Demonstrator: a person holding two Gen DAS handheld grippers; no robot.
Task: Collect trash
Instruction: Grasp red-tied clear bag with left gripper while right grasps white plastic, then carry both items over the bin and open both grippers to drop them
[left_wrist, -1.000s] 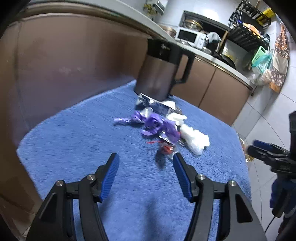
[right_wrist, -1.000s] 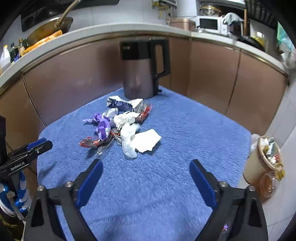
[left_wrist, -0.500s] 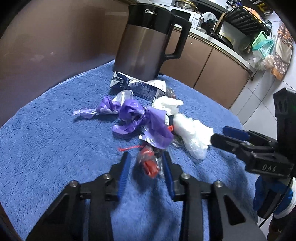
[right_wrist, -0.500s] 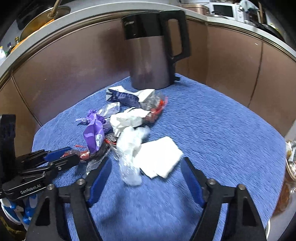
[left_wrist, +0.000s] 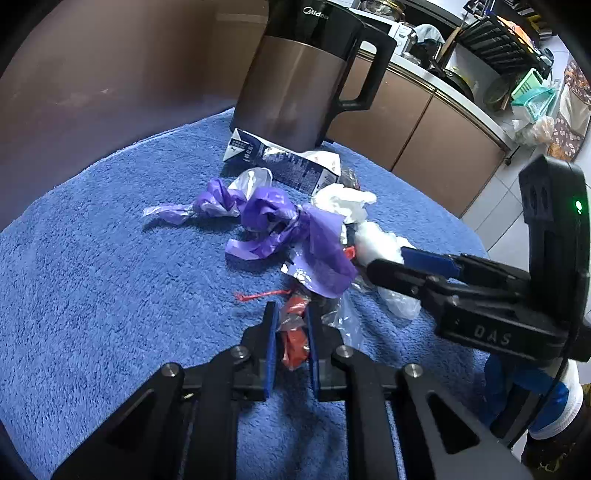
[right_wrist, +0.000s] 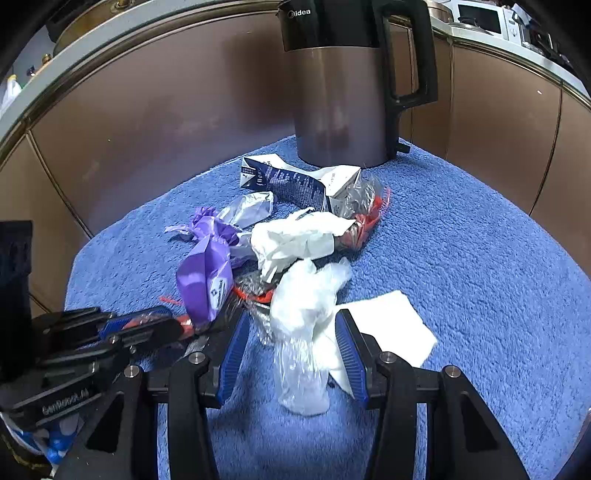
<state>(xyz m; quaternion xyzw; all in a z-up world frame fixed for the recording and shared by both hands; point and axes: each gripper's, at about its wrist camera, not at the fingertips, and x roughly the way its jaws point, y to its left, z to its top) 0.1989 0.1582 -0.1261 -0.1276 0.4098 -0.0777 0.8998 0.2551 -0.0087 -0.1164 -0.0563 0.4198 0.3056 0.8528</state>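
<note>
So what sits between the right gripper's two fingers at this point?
In the right wrist view, the right gripper straddles a crumpled clear plastic bag; its jaws have been closing and the pads are not yet pressing.

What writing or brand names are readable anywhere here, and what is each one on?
"Midea": on the black top of the kettle.
"DAS": on the right gripper, seen from the left camera.
"GenRobot.AI": on the left gripper, blurred, partly guessed.
Flattened carton: white print too small to read.
Purple wrapper: small label, unreadable.
</note>
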